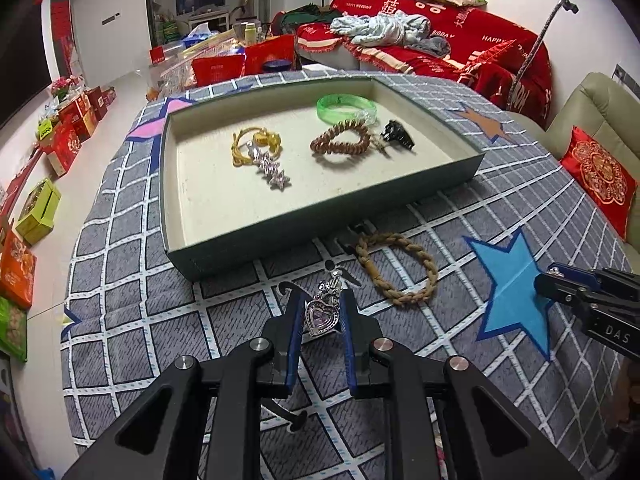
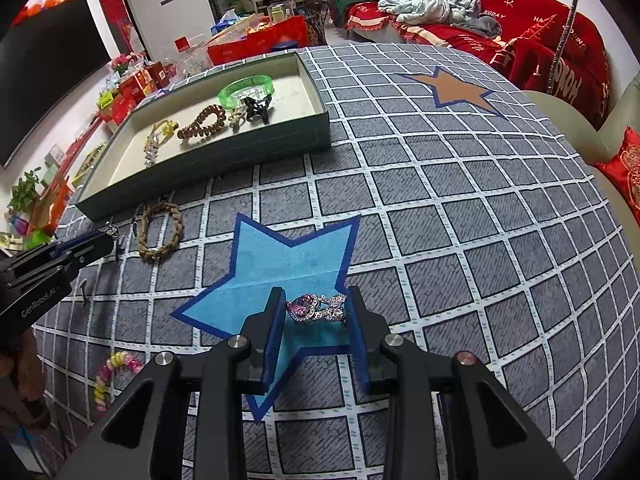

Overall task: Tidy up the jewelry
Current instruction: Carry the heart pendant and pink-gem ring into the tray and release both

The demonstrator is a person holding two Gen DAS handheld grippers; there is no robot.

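Grey checked cloth [image 1: 460, 216] covers the table, with a shallow tray [image 1: 328, 208] lying on it. Inside the tray sit a green bangle [image 1: 346, 107], a brown coil band [image 1: 340, 142], a black clip [image 1: 397, 135], a gold piece [image 1: 256, 142] and a silver hairpin [image 1: 272, 168]. A braided bracelet [image 1: 394, 268] lies on the cloth just in front of the tray. The left gripper [image 1: 320, 312] is clamped on a heart pendant [image 1: 320, 314]. The right gripper [image 2: 316, 308], over the blue star [image 2: 272, 256], pinches a pink heart brooch [image 2: 316, 307]. A pastel coil band [image 2: 110, 376] lies near the cloth's edge.
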